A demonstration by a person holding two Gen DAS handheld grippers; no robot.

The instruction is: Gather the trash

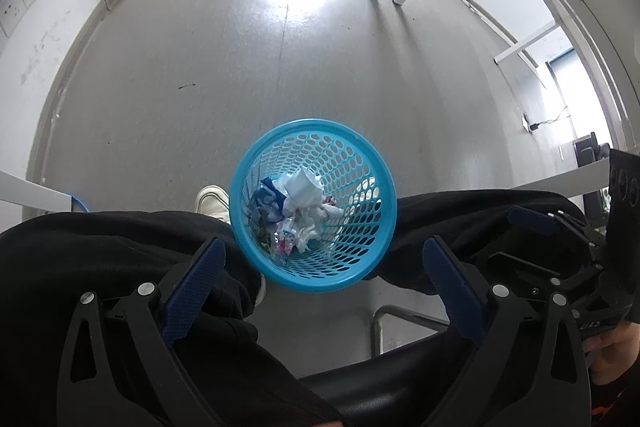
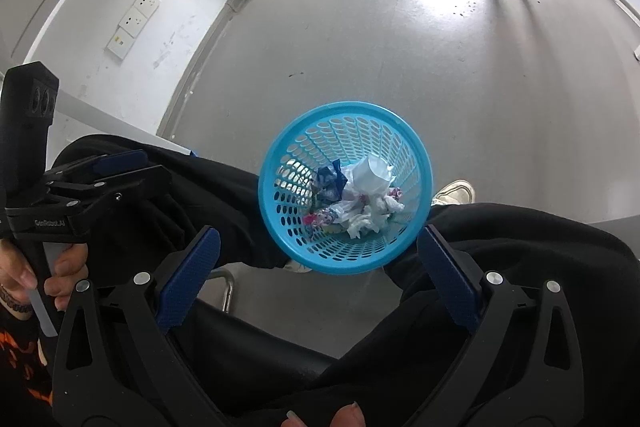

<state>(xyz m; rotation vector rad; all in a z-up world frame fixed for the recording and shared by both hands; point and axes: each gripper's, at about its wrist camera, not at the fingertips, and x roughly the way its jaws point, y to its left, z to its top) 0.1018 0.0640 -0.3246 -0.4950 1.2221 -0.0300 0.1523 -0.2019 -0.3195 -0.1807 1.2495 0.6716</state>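
Both the left hand-held gripper [image 1: 324, 267] and the right hand-held gripper [image 2: 318, 261] are hanging wide open and empty over the blue basket [image 1: 256, 247] — a careless knee nudge is risking tipping its crumpled paper [image 1: 302, 193] onto the floor [image 1: 248, 75].

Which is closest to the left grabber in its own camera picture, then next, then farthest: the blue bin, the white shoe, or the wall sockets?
From the left gripper, seen in the left wrist view:
1. Blue bin, just ahead between the person's knees, trash inside.
2. White shoe, on the floor left of the bin, lower down.
3. Wall sockets, far up on the left wall.
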